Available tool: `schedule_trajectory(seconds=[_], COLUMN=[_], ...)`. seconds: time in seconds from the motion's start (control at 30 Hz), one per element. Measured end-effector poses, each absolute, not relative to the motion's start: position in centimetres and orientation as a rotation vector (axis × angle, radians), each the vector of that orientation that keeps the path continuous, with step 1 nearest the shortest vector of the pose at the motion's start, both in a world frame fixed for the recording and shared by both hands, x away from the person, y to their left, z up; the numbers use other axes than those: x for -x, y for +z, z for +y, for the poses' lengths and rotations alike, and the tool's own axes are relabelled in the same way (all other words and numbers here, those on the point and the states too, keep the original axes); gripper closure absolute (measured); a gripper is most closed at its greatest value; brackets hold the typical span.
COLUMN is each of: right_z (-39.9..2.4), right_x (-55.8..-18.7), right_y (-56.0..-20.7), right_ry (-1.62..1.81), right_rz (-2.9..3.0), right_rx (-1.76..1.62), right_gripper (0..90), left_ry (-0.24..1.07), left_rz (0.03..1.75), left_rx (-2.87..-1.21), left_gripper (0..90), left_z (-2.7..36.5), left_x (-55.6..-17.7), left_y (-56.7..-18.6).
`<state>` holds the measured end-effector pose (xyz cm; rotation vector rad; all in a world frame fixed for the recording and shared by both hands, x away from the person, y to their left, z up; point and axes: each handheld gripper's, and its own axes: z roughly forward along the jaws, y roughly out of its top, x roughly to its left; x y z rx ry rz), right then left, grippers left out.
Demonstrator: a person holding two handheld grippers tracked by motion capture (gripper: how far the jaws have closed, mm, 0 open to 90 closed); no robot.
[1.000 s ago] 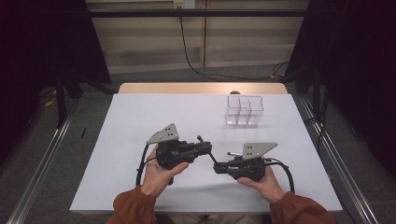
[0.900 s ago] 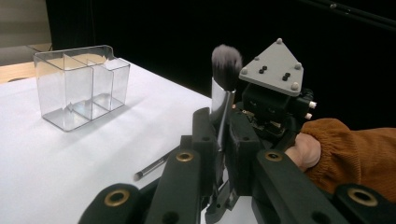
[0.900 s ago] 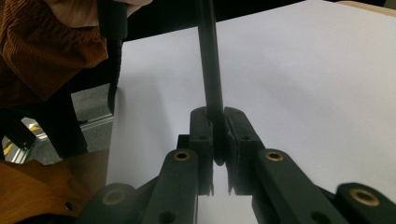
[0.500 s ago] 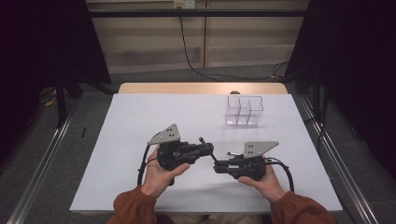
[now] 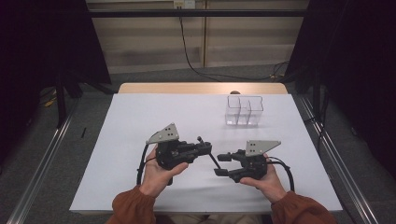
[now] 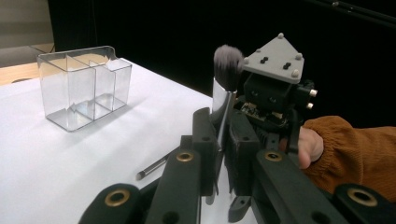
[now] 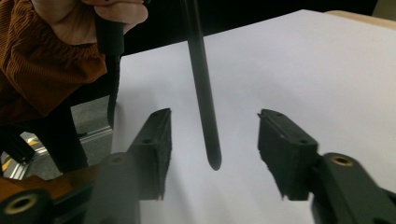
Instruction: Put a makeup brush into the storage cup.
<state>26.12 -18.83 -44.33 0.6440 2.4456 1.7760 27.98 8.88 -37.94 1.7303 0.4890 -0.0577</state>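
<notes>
A makeup brush (image 6: pixel 228 60) with grey bristles, a silver ferrule and a thin dark handle stands bristles-up in my left gripper (image 6: pixel 223 120), whose jaws are shut on the ferrule. In the high view the left gripper (image 5: pixel 204 146) is at table centre front, and the brush handle (image 5: pixel 214 161) slants down toward the right gripper (image 5: pixel 222 164). The right gripper (image 7: pixel 215 154) has just been opening. The handle's tip (image 7: pixel 205 112) hangs between its two pads, touching neither.
A clear plastic organizer (image 5: pixel 243 111) with several compartments stands empty at the back right of the white table cover (image 5: pixel 140 121); it also shows at the left gripper view's far left (image 6: pixel 84 86). Dark curtains and metal rails flank the table.
The right gripper's jaws have spread apart off the brush handle. Both hands have stayed where they were, and the left gripper still grips the brush.
</notes>
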Motion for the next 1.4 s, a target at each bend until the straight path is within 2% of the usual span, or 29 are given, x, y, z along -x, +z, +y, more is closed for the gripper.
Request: schedule_trajectory(seconds=[0.1,0.63,0.73,1.4], right_z=[-19.0,-19.0,-19.0,-19.2], right_x=[-26.1,-26.0,-25.9,-25.8], right_y=[-44.2,-44.0,-44.0,-44.0], right_ry=[1.784,1.781,1.763,1.736], right_rz=[2.427,2.407,2.391,2.367], right_rx=[-0.655,-0.695,-0.703,-0.737], right_gripper=[34.4,4.7,1.7,1.1], left_ry=[-0.057,-0.042,-0.053,-0.055], left_rz=[0.492,0.509,0.515,0.526], left_rx=[-1.735,-1.774,-1.777,-1.903], left_gripper=[84.0,84.0,84.0,84.0], left_z=[9.0,9.7,9.8,10.1], left_x=[-28.1,-28.3,-28.3,-28.8], left_y=[-37.9,-37.5,-37.5,-36.5])
